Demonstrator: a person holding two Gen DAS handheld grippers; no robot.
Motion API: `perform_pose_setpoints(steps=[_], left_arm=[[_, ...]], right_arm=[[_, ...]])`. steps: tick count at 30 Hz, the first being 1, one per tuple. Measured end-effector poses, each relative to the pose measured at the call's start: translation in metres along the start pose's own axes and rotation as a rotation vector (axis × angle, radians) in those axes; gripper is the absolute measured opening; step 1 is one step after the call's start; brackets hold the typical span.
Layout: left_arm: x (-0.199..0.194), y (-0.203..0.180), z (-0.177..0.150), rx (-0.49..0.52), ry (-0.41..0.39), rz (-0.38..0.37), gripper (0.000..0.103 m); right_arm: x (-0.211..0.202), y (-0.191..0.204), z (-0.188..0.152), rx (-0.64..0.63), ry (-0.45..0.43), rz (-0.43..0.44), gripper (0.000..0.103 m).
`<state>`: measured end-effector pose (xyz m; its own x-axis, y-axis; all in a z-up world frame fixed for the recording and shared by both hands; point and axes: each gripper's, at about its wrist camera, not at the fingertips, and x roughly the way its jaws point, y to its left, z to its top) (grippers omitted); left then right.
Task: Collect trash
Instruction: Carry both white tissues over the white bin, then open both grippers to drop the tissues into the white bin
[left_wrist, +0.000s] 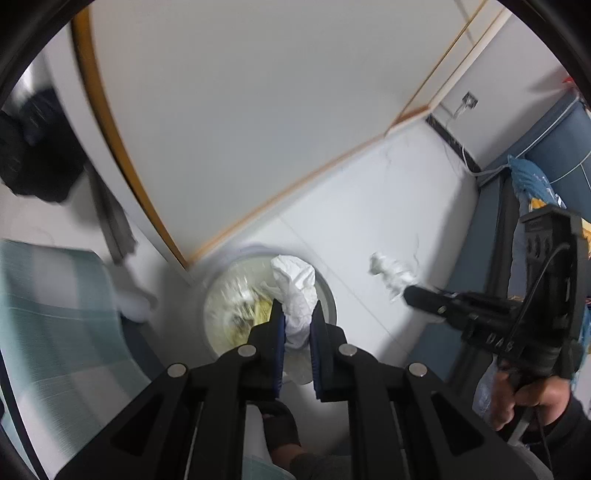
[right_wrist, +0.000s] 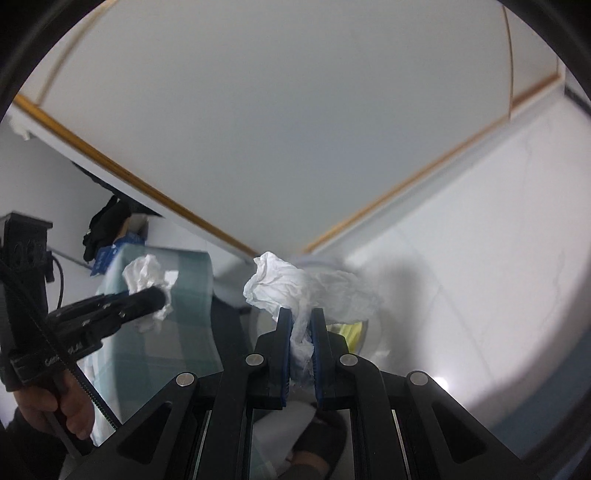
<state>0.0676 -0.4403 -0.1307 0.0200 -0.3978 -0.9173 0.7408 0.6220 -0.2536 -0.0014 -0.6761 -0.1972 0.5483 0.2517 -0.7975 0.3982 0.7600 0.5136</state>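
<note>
My left gripper (left_wrist: 296, 309) is shut on a crumpled white tissue (left_wrist: 295, 280), pointing steeply down over a round trash bin (left_wrist: 328, 295). The bin has a clear liner and yellowish rubbish inside. To the right in the same view, my right gripper (left_wrist: 412, 294) is shut on a second white tissue (left_wrist: 391, 273), above the white floor beside the bin. In the right wrist view, the right gripper (right_wrist: 301, 314) pinches its tissue (right_wrist: 280, 284) between blue pads, with the bin (right_wrist: 364, 328) just beyond. The left gripper (right_wrist: 159, 297) with its tissue (right_wrist: 146, 275) shows at the left.
A white panel with a wooden edge (left_wrist: 236, 129) stands behind the bin. Teal checked fabric (left_wrist: 51, 306) lies to the left and dark clothing (left_wrist: 33, 147) hangs further left. Blue furniture (left_wrist: 561, 147) is at the right. A foot in a dark slipper (left_wrist: 280, 432) is near the bin.
</note>
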Motion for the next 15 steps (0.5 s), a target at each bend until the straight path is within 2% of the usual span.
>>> perform_pose_setpoints(steps=[8, 13, 15], left_arm=[[0.065, 0.02, -0.003, -0.094, 0.184, -0.031, 0.008], [0.093, 0.028, -0.003, -0.172, 0.274, -0.039, 0.008], [0.099, 0.032, -0.005, -0.217, 0.307, -0.064, 0.008]], right_arm=[[0.08, -0.019, -0.017, 0.076, 0.163, 0.054, 0.009], [0.113, -0.023, -0.026, 0.149, 0.203, 0.07, 0.012], [0.125, -0.026, -0.026, 0.187, 0.217, 0.078, 0.012]])
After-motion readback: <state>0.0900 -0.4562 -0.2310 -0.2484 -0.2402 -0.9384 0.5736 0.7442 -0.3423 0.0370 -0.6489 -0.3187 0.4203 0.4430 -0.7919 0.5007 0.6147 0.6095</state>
